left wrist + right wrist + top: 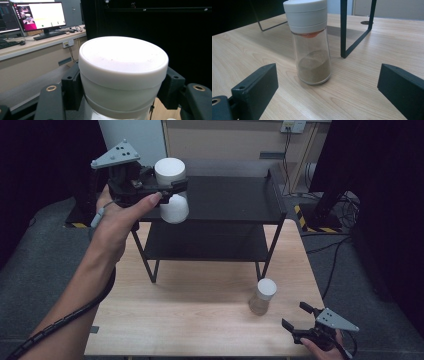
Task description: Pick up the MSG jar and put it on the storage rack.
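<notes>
left fingers (pixel 172 187): pinching my white-capped jar (pixel 171 190) below its cap, held above black two-tier metal shelf (pixel 225 200)
right fingers (pixel 299 316): spread, low over the light wood bench (pixel 200 310)
glass spice jar, white cap (pixel 263 296): upright on bench, just ahead of right fingers

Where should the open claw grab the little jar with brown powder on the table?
Probably around the clear glass body of the jar, below its white cap. It stands upright on the table, so the right gripper, already open and facing it, can slide in level from the near side.
</notes>
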A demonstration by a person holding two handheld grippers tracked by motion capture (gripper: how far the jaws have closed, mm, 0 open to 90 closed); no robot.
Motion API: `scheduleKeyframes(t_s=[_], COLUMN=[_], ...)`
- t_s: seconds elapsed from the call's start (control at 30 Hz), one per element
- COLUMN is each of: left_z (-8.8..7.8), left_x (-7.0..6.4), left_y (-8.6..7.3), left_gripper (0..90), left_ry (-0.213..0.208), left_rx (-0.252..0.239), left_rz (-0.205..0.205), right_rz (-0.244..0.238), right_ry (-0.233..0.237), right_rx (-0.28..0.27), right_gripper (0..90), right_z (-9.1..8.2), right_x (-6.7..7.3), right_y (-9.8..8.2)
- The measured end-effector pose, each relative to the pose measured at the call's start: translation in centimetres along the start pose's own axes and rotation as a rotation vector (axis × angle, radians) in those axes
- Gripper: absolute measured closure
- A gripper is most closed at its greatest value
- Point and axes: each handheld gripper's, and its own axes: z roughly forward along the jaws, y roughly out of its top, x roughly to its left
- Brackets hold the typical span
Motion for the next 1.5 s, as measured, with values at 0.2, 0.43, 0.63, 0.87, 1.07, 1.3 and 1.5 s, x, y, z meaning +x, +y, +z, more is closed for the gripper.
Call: scheduleKeyframes(t_s=[0.2, 0.43, 0.63, 0.87, 1.07, 1.3, 1.5], left_z=[0.4, 1.3, 2.0, 2.7, 3.1, 3.4, 3.5], left_x=[0.6, 1.4, 1.9, 2.3, 2.7, 3.1, 3.2], left_y=[-0.3, -0.6, -0.8, -1.2, -1.5, -1.8, -2.3], left_gripper=[33.3, 33.3, 33.2, 33.2, 33.3, 33.2, 33.3], left_ry=[0.019, 0.038, 0.053, 0.072, 0.083, 0.098, 0.101], left_rx=[-0.001, -0.002, 0.007, 0.01, 0.008, 0.018, 0.002], left_rz=[-0.012, -0.033, -0.042, -0.058, -0.071, -0.077, -0.091], right_rz=[0.0, 0.004, 0.007, 0.003, 0.005, 0.006, 0.007], right_ry=[0.005, 0.009, 0.019, 0.024, 0.025, 0.026, 0.026], right_rx=[0.004, 0.009, 0.012, 0.02, 0.024, 0.026, 0.029], right_gripper=[3.7, 3.7, 3.7, 3.7, 3.7, 3.7, 3.7], right_z=[0.1, 0.3, 0.5, 0.7, 0.8, 0.9, 0.9], right_x=[-0.1, 0.0, 0.0, 0.0, 0.0, -0.2, -0.2], right_y=[-0.1, -0.2, -0.2, -0.3, -0.3, -0.4, -0.5])
